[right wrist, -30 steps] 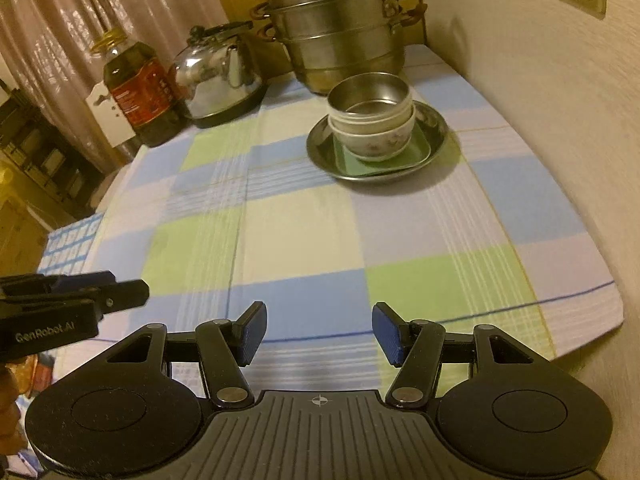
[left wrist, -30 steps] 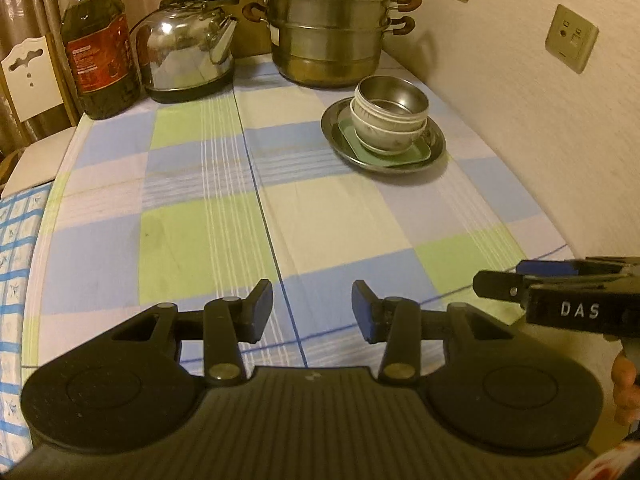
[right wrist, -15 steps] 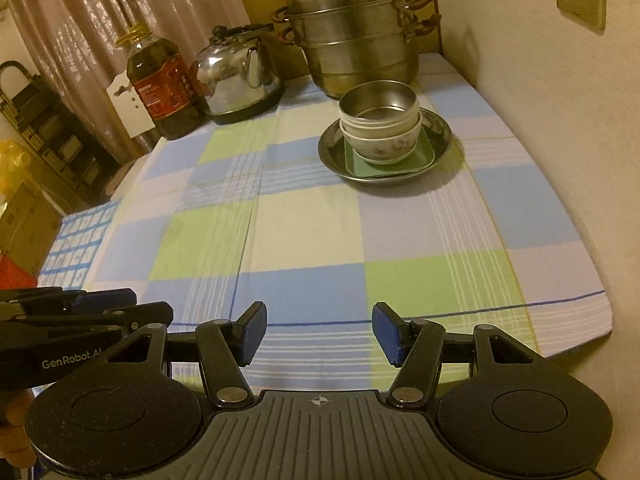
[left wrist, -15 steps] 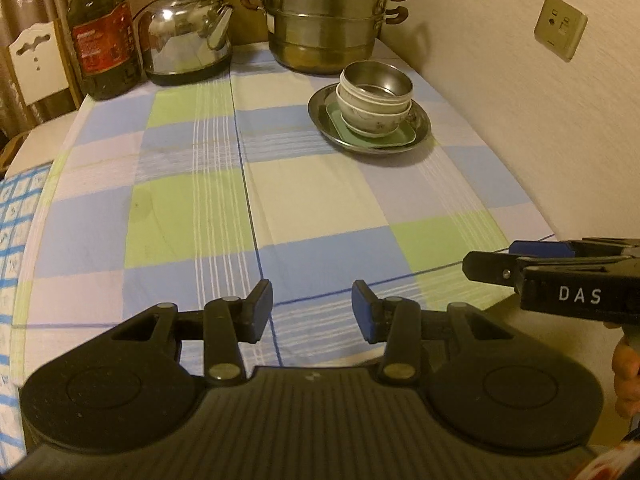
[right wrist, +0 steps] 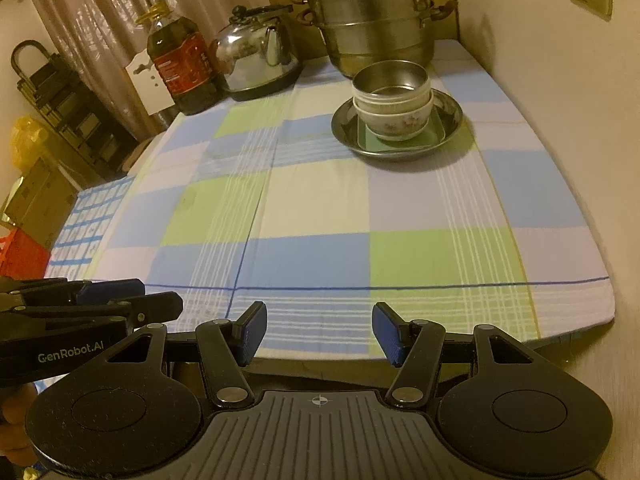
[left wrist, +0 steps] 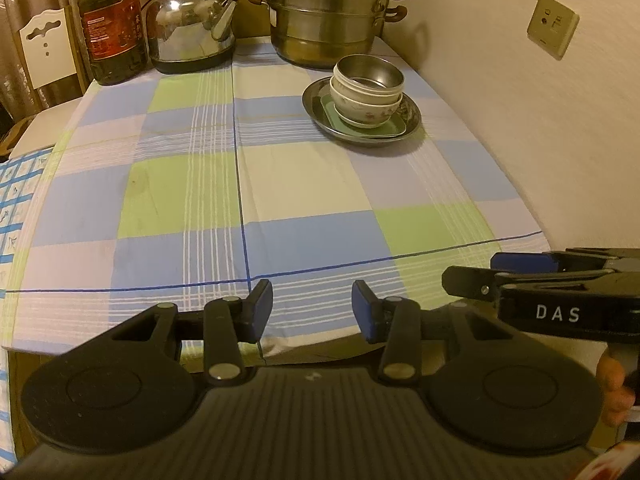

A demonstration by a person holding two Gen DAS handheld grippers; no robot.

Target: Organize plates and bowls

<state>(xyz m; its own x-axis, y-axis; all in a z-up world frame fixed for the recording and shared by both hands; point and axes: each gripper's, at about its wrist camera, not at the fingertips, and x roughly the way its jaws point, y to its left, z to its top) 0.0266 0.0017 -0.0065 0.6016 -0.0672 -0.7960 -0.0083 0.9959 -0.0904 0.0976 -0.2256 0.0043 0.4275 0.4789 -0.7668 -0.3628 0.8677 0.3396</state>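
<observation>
A stack stands at the far right of the checked tablecloth: a round steel plate (left wrist: pixel 412 114) (right wrist: pixel 452 110), a green square plate (left wrist: pixel 396 128) (right wrist: pixel 436 136) on it, a white flowered bowl (left wrist: pixel 366 110) (right wrist: pixel 394 122), and a steel bowl (left wrist: pixel 370 74) (right wrist: pixel 390 78) nested on top. My left gripper (left wrist: pixel 312 312) is open and empty over the table's near edge, far from the stack. My right gripper (right wrist: pixel 318 330) is open and empty, also at the near edge. Each gripper shows at the side of the other's view.
At the back stand a steel steamer pot (left wrist: pixel 326 12) (right wrist: pixel 372 20), a steel kettle (left wrist: pixel 192 32) (right wrist: pixel 258 58) and an oil bottle (left wrist: pixel 112 32) (right wrist: pixel 182 68). A wall with sockets (left wrist: pixel 552 26) runs along the right. A chair (left wrist: pixel 46 48) stands at the left.
Both grippers have pulled back toward the near edge of the table, so the stack looks farther away. Both stay open and empty.
</observation>
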